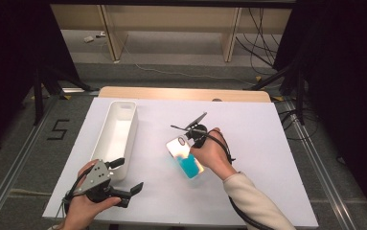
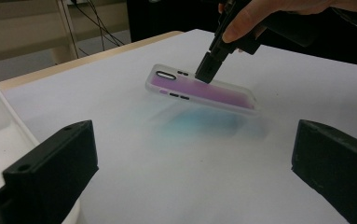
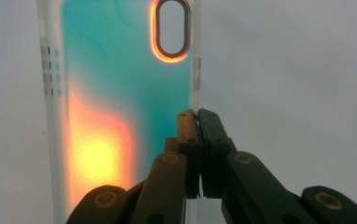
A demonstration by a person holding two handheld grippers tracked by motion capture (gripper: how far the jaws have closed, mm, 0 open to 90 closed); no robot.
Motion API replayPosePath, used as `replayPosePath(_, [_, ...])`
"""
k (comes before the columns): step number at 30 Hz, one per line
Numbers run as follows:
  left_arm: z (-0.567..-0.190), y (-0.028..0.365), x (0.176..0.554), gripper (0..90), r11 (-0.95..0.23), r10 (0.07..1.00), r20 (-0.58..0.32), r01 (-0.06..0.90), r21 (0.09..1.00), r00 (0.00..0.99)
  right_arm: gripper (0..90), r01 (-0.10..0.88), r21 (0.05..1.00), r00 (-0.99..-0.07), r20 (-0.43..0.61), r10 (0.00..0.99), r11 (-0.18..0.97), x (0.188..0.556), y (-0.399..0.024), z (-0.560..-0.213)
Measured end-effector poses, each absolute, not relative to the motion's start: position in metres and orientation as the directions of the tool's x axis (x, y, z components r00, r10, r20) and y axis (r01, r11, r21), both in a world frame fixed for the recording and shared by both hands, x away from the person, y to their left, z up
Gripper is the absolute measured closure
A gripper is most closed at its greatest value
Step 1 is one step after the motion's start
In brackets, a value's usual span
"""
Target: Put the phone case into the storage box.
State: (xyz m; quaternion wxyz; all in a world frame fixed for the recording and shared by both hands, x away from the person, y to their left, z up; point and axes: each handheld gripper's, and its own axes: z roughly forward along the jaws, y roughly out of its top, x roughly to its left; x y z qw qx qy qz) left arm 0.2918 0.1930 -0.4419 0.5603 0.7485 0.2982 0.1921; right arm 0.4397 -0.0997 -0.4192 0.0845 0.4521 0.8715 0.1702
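Looking at the white table point(image 1: 267, 143), the long white bin point(image 1: 116, 136) sits left of the lifted phone case point(image 1: 185, 157). Right gripper point(image 3: 195, 114) is pinched tight on the case's long edge; left gripper point(image 1: 123, 184), jaws wide apart and empty, is nearer the bin.

A translucent iridescent phone case point(image 3: 120, 93), teal and orange, hangs tilted off the table, its edge pinched in the right gripper point(image 3: 196, 116).

Phone case point(image 1: 186, 156): clear frosted edges, iridescent back shifting teal, purple and orange. Tray point(image 1: 105, 146): plain white. Table cover point(image 1: 258, 143): plain white.
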Motion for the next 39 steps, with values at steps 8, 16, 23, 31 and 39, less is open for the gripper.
replayPosePath(8, [-0.442, 0.192, 0.292, 0.0, -0.192, 0.661, -0.05, 0.233, 0.953, 0.749, 89.2, 0.735, 0.466, -0.564, 0.018, 0.825, 0.492, 0.434, -0.102, -0.412])
replayPosePath(16, [-0.442, 0.192, 0.292, 0.2, -0.194, 0.666, -0.047, 0.234, 0.953, 0.744, 89.2, 0.713, 0.527, -0.556, 0.023, 0.831, 0.462, 0.427, -0.105, -0.411])
replayPosePath(23, [-0.439, 0.192, 0.291, 1.2, -0.189, 0.677, -0.045, 0.233, 0.954, 0.735, 89.2, 0.672, 0.609, -0.545, 0.021, 0.838, 0.422, 0.423, -0.111, -0.409])
replayPosePath(31, [-0.438, 0.191, 0.292, 1.5, -0.187, 0.68, -0.045, 0.232, 0.955, 0.732, 89.2, 0.631, 0.696, -0.511, 0.04, 0.859, 0.343, 0.415, -0.118, -0.402])
replayPosePath(39, [-0.439, 0.191, 0.292, 1.8, -0.186, 0.68, -0.046, 0.233, 0.954, 0.731, 89.2, 0.578, 0.755, -0.508, 0.036, 0.86, 0.31, 0.408, -0.124, -0.399])
